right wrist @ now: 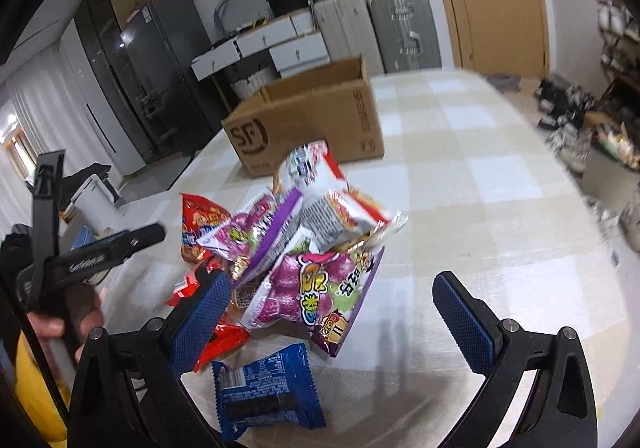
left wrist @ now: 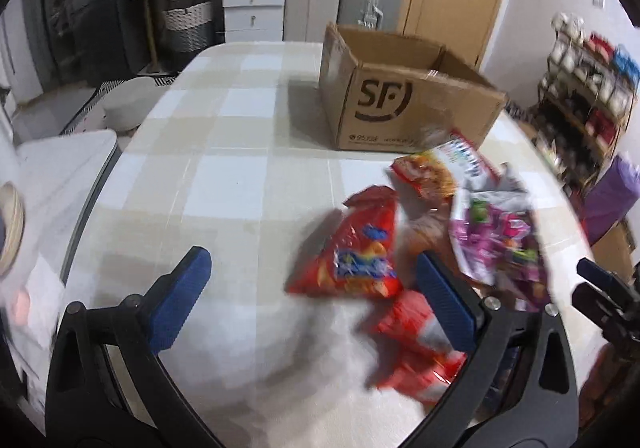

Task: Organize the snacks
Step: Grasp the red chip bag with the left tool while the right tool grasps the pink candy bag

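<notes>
A pile of snack packets lies on the checked table in front of an open cardboard box [left wrist: 404, 96] marked SF, which also shows in the right wrist view [right wrist: 308, 120]. In the left wrist view a red chip bag [left wrist: 356, 252] lies just beyond my open, empty left gripper [left wrist: 316, 288], with a purple candy bag [left wrist: 492, 236] to its right. In the right wrist view my right gripper [right wrist: 332, 312] is open and empty, above the table. A purple candy bag [right wrist: 316, 288] lies between its fingers and a blue packet [right wrist: 268, 388] lies near its left finger.
The table [left wrist: 224, 176] has a rounded left edge. The right gripper shows at the right edge of the left wrist view [left wrist: 600, 288]. The left gripper and the hand holding it show at the left of the right wrist view [right wrist: 100, 252]. Suitcases, drawers and a door stand behind.
</notes>
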### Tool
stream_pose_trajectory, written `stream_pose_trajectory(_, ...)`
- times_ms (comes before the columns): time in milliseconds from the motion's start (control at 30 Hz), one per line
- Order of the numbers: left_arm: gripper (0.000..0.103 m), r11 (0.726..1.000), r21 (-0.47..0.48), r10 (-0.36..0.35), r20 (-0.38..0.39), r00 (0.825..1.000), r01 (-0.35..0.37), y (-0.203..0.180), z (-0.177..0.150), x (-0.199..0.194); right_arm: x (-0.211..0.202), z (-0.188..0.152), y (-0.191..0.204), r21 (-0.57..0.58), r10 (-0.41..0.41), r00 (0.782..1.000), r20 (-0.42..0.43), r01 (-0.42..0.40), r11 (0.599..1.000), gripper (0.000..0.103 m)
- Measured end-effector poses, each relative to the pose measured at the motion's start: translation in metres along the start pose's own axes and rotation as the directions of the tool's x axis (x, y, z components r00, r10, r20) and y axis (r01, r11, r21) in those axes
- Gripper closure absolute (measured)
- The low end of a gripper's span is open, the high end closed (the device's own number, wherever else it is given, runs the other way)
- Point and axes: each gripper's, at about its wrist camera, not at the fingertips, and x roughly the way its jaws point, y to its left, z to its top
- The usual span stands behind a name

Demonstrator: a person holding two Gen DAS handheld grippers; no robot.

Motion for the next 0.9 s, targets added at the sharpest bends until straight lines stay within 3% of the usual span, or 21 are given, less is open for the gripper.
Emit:
stream_pose_trajectory(100,0.014,0.999,0.021,-0.03,-0.077,0.997,0.032,-0.001,0.007,0.032,0.019,-0.001,-0.007,0.026,0.051,0.997,-0.058,-0.049,0.998,0.018)
stream_pose_trajectory(233,0.024,0.994,0.014,-0.102,-0.128,0.986,0.105,-0.002,0.01,0.054,0.035,-0.004,-0.012,0.047,0.084,0.991,-0.103,-0.079,0.996,0.019)
stream_pose_trajectory(433,0.053,0.979,0.013,-0.198,-0.155,0.968,0.202,-0.006,0.009,0.07,0.05,0.001,-0.014,0.072,0.128,0.981,-0.146,-0.119,0.99,0.019)
stream_pose_trajectory(633,0.06,0.975,0.036,-0.213,-0.138,0.967,0.22,-0.009,0.007,0.069,0.063,0.001,-0.013,0.111,0.163,0.972,-0.173,-0.145,0.983,0.02)
stream_pose_trajectory(900,0.061,0.98,-0.021,-0.201,-0.128,0.971,0.2,0.016,0.007,0.061,0.063,0.001,-0.013,0.103,0.124,0.976,-0.18,-0.106,0.989,0.039)
